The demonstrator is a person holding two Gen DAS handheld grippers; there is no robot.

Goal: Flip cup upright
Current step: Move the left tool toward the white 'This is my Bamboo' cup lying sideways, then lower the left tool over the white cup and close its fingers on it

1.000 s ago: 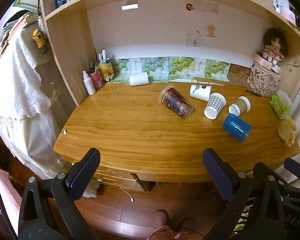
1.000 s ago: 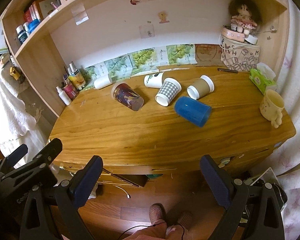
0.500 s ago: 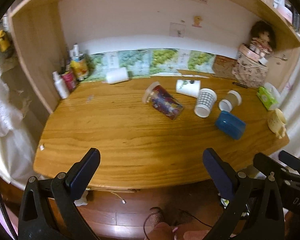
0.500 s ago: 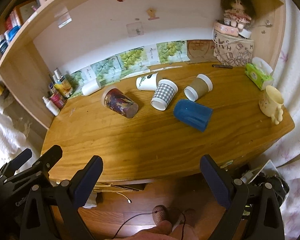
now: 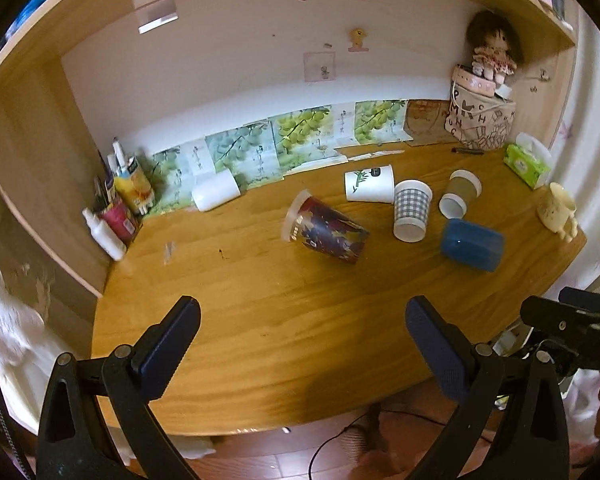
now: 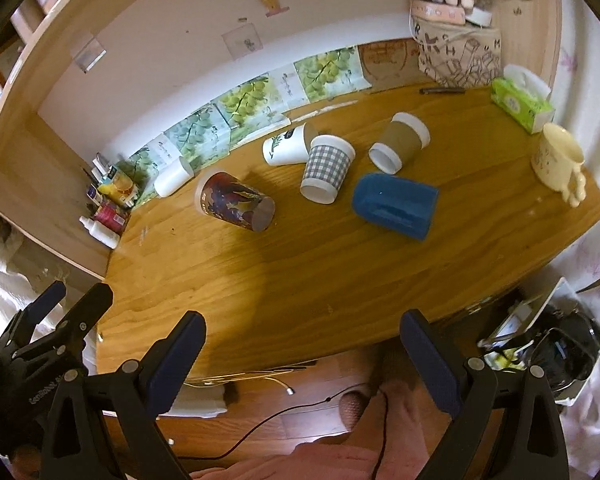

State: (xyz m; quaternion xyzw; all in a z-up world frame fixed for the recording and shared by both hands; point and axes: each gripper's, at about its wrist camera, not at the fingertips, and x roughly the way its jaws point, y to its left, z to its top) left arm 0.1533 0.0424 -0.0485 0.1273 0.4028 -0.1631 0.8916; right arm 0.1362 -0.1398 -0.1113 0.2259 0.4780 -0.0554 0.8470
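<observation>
Several cups lie on their sides on the wooden desk [image 5: 284, 320]: a dark patterned cup [image 5: 326, 232] [image 6: 236, 202], a white leaf-print cup [image 5: 370, 189] [image 6: 286, 146], a checked cup [image 5: 411, 210] [image 6: 327, 168], a brown sleeved cup [image 5: 459, 198] [image 6: 400, 142], a blue cup [image 5: 472, 244] [image 6: 394, 204] and a plain white cup [image 5: 216, 196] [image 6: 174, 176]. My left gripper [image 5: 300, 352] is open and empty over the desk's front edge. My right gripper [image 6: 302, 364] is open and empty at the front edge.
Bottles and tubes [image 5: 118, 208] stand at the back left by the shelf wall. A cream mug [image 5: 558, 210] [image 6: 558, 160] stands upright at the right edge, with a green tissue box [image 5: 528, 160] and a patterned bag with a doll [image 5: 480, 120] behind.
Both grippers have risen and moved forward toward the desk, so the desk top fills more of each view. The cups have not moved. Both grippers stay open.
</observation>
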